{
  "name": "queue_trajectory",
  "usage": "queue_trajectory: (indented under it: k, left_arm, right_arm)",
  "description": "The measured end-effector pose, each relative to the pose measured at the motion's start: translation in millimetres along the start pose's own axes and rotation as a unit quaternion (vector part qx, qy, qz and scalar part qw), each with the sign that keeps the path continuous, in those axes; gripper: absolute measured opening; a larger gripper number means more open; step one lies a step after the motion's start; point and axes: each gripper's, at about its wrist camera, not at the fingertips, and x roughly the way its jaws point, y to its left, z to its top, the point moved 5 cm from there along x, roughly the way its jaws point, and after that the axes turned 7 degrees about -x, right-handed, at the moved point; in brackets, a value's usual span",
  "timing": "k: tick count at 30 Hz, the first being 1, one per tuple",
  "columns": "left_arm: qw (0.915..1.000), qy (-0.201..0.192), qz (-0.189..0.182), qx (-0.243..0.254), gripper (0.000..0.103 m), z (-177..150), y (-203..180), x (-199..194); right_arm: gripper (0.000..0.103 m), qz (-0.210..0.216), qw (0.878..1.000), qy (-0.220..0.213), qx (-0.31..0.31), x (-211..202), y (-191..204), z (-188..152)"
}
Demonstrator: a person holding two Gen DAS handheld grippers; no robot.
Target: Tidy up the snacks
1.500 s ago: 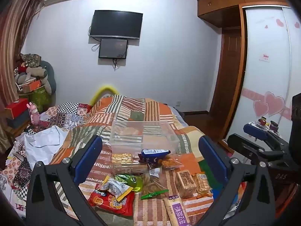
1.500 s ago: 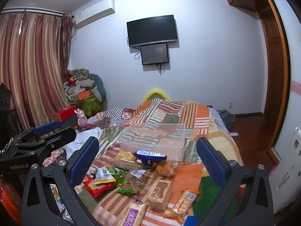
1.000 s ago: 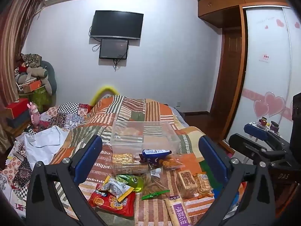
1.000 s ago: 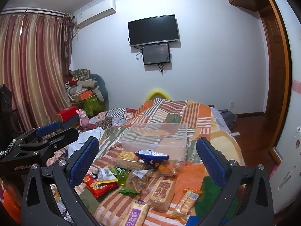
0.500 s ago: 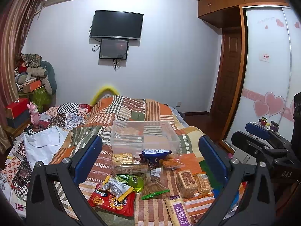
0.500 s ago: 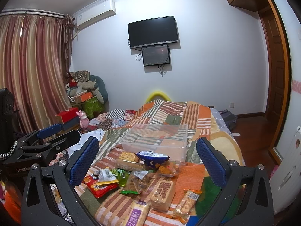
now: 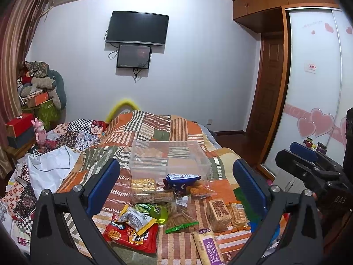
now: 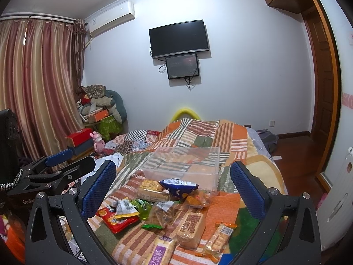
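Both claws hover above the near end of a bed (image 7: 154, 130) covered with a patchwork quilt, and both are spread wide with nothing between their blue pads. The left claw (image 7: 176, 185) appears at the left edge of the right wrist view, the right claw (image 8: 174, 183) at the right edge of the left wrist view.

A clear bin (image 7: 168, 156) sits on the quilt, beyond the snacks, and looks empty. The snacks lie loose in front of it. A blue bag (image 7: 182, 180) leans just before the bin's near wall, with a box of yellow crackers (image 7: 143, 183) to its left and a clear bag of orange pieces (image 7: 199, 191) to its right. Nearer the claws lie a red packet (image 7: 132, 237), a yellow-and-grey pouch (image 7: 138, 218) lying on it, a green cup (image 7: 160, 214), a green wrapper (image 7: 181, 227), a brown biscuit pack (image 7: 218, 213) with a smaller pack (image 7: 238, 214) beside it, and a purple-labelled pack (image 7: 209, 249) at the bed's edge.

A television (image 8: 178, 38) hangs on the far wall with a smaller screen (image 8: 182, 66) beneath it.
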Motion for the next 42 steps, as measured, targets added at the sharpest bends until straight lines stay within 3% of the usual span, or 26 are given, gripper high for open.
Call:
queue_trajectory:
  k: [42]
  left_arm:
    - [0.9999,-0.004,-0.005,0.009,0.103,0.0,-1.3,-5.3]
  right_arm:
    - [0.103,0.004,1.000,0.006,0.006,1.2,-2.4,-5.0]
